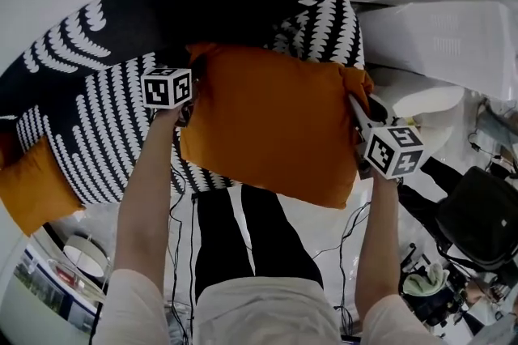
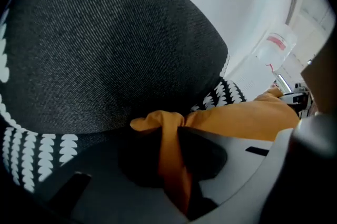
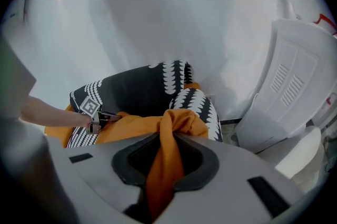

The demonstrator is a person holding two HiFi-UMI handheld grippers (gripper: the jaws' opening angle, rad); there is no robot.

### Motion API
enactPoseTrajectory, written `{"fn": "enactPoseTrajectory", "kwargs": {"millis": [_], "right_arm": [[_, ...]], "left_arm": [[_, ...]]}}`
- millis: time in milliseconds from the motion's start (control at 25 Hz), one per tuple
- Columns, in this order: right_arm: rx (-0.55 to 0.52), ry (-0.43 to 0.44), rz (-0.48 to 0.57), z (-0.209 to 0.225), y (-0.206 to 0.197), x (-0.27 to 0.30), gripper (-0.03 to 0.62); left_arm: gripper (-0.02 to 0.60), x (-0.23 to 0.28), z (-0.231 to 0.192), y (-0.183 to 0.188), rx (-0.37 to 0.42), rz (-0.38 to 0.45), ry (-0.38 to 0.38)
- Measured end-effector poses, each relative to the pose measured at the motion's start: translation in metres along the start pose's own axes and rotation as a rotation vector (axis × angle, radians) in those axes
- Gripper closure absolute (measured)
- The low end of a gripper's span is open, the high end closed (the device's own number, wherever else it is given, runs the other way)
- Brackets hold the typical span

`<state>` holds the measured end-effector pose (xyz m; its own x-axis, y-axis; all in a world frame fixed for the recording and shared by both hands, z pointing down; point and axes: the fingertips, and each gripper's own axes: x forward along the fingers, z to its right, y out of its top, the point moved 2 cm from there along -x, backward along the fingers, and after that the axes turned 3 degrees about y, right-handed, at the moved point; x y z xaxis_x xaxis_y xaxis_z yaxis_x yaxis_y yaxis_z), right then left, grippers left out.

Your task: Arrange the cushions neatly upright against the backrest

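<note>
An orange cushion (image 1: 275, 133) hangs in the air in front of a black armchair with a white leaf pattern (image 1: 97, 125). My left gripper (image 1: 191, 102) is shut on the cushion's upper left corner; the orange fabric (image 2: 171, 165) is bunched between its jaws (image 2: 174, 136). My right gripper (image 1: 357, 107) is shut on the upper right corner, with a fold of fabric (image 3: 163, 165) pinched in its jaws (image 3: 169, 139). A patterned cushion (image 1: 328, 31) leans at the chair's right end. A second orange cushion (image 1: 32, 189) lies at the chair's left end.
A white ribbed panel (image 1: 453, 36) and a white rounded object (image 1: 429, 104) stand right of the armchair. A black office chair (image 1: 477, 214) and cables are on the floor at the right. The person's legs (image 1: 243, 238) are just below the held cushion.
</note>
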<state>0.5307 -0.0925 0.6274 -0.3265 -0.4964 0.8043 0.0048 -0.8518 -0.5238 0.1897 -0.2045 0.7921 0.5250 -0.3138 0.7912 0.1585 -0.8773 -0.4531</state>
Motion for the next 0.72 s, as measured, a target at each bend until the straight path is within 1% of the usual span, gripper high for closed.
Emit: {"fn": "enactPoseTrajectory", "kwargs": {"millis": [120, 240, 320, 480, 720], "right_arm": [[0.006, 0.046, 0.043, -0.013, 0.006, -0.018, 0.514], [-0.013, 0.089, 0.055, -0.030, 0.012, -0.031, 0.514], [-0.042, 0.110, 0.058, -0.043, 0.019, -0.032, 0.514], [-0.110, 0.145, 0.092, -0.071, 0.044, -0.030, 0.516], [-0.246, 0.188, 0.159, -0.117, 0.089, -0.014, 0.516]], "left_arm": [[0.502, -0.033, 0.004, 0.008, -0.032, 0.062, -0.013], [0.503, -0.074, 0.003, 0.009, -0.058, 0.126, -0.006], [0.506, -0.101, -0.003, 0.010, -0.070, 0.169, 0.020], [0.509, -0.157, -0.017, 0.023, -0.087, 0.262, 0.082], [0.509, -0.245, -0.043, 0.046, -0.081, 0.400, 0.174]]}}
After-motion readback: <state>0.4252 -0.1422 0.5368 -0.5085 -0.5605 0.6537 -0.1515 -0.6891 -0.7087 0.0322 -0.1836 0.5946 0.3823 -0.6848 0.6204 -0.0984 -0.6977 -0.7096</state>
